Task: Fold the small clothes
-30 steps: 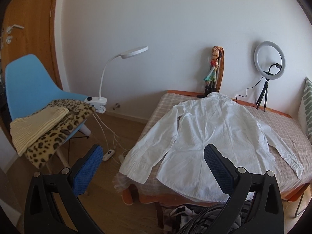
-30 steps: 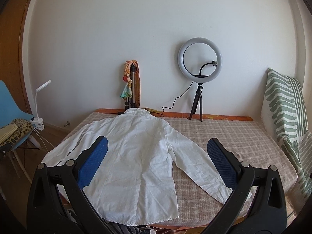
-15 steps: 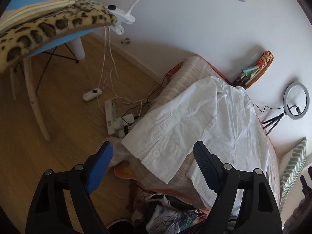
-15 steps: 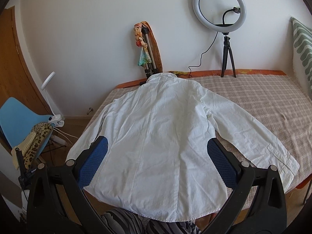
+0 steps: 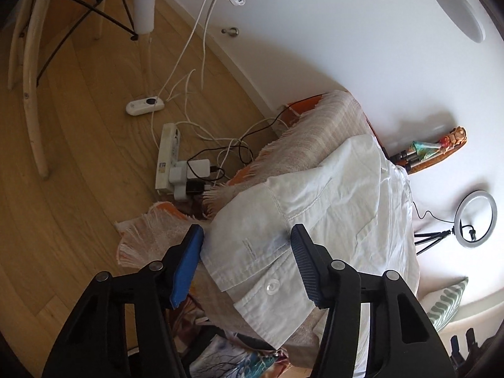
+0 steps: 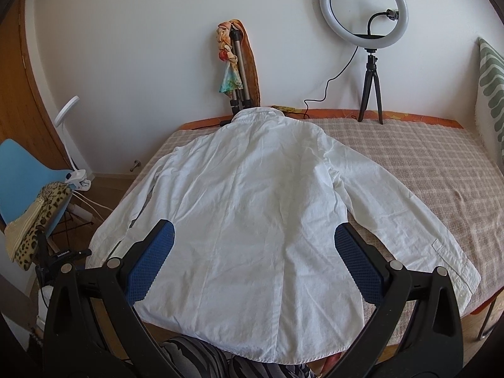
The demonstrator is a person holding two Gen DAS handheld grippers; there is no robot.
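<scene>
A white long-sleeved shirt (image 6: 252, 204) lies back-up and spread flat on the checked bed cover (image 6: 409, 163), collar toward the wall. Its left sleeve hangs over the bed's side edge. In the left wrist view my left gripper (image 5: 247, 231) straddles that sleeve's buttoned cuff (image 5: 252, 258); its jaws are closing with the cuff between them, and the blue pads (image 5: 186, 267) do not press on the cloth. My right gripper (image 6: 254, 228) stands wide open just above the shirt's lower back, holding nothing.
A power strip (image 5: 167, 154) and tangled cables lie on the wood floor beside the bed. A blue chair (image 6: 19, 173) with leopard-print cloth (image 6: 41, 220) stands left. A ring light (image 6: 363, 3) and a striped pillow (image 6: 491, 78) sit at the bed's far and right sides.
My left gripper has dropped and rolled toward the hanging sleeve cuff, and its jaws have narrowed around it. The right gripper has sunk closer to the shirt's lower back.
</scene>
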